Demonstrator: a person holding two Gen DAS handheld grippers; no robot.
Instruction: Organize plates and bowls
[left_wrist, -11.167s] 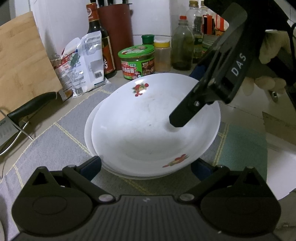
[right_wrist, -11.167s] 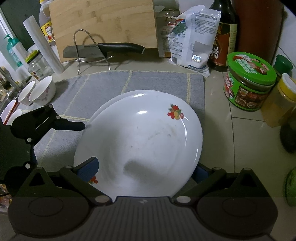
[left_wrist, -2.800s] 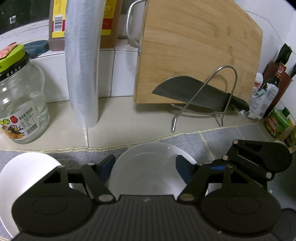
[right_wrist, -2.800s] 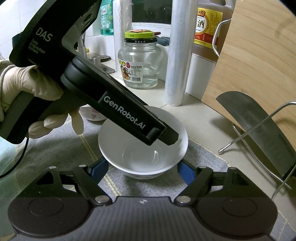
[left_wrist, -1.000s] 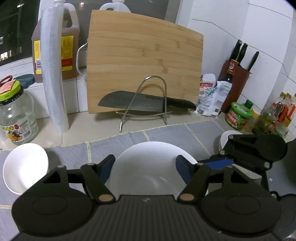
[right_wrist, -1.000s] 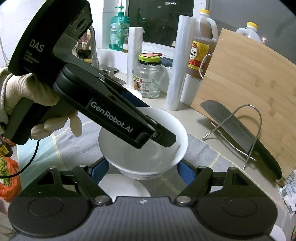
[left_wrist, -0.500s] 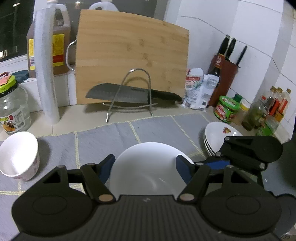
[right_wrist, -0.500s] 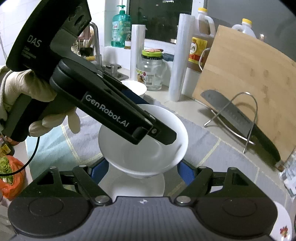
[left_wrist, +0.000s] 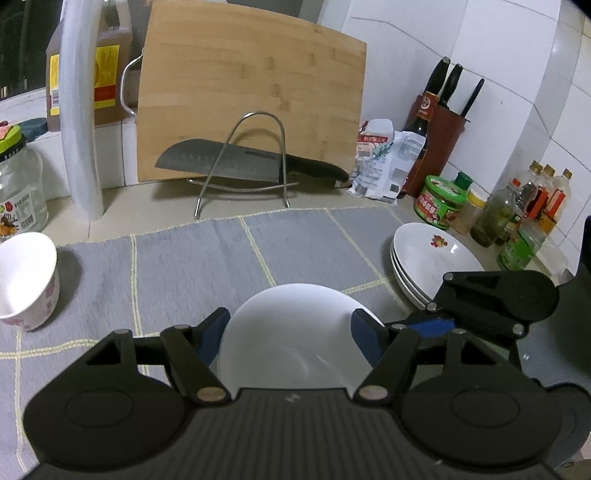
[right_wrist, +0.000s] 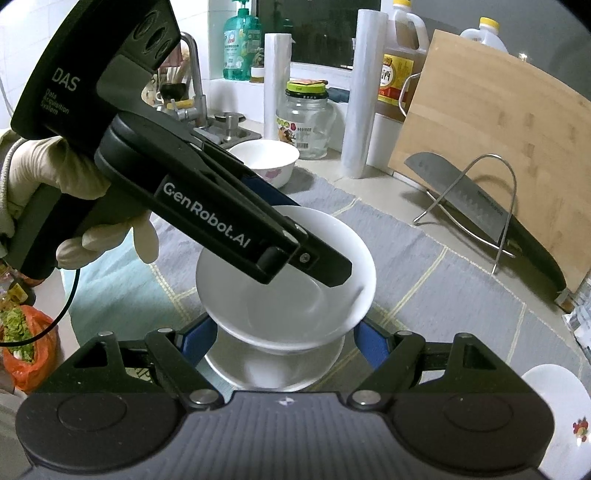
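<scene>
Both grippers hold one white bowl (right_wrist: 291, 295) in the air above the grey mat (left_wrist: 221, 254). My left gripper (left_wrist: 291, 326) is shut on its sides; the bowl (left_wrist: 291, 343) fills the gap between its blue pads. My right gripper (right_wrist: 284, 332) is shut on the same bowl from the other side. A second white dish (right_wrist: 273, 369) lies on the mat right below it. A stack of white plates with a fruit print (left_wrist: 432, 258) sits at the mat's right end. Another white bowl with pink flowers (left_wrist: 26, 280) stands at the mat's left end.
A bamboo cutting board (left_wrist: 251, 92) leans at the back, with a cleaver on a wire rack (left_wrist: 243, 166) before it. A knife block (left_wrist: 439, 136), jars and bottles (left_wrist: 517, 218) crowd the right. A glass jar (right_wrist: 306, 118), plastic-wrap rolls and sink faucet (right_wrist: 192, 77) stand left.
Both grippers have carried the bowl rightward along the mat; the plate stack has come closer on the right and the flowered bowl has fallen behind on the left.
</scene>
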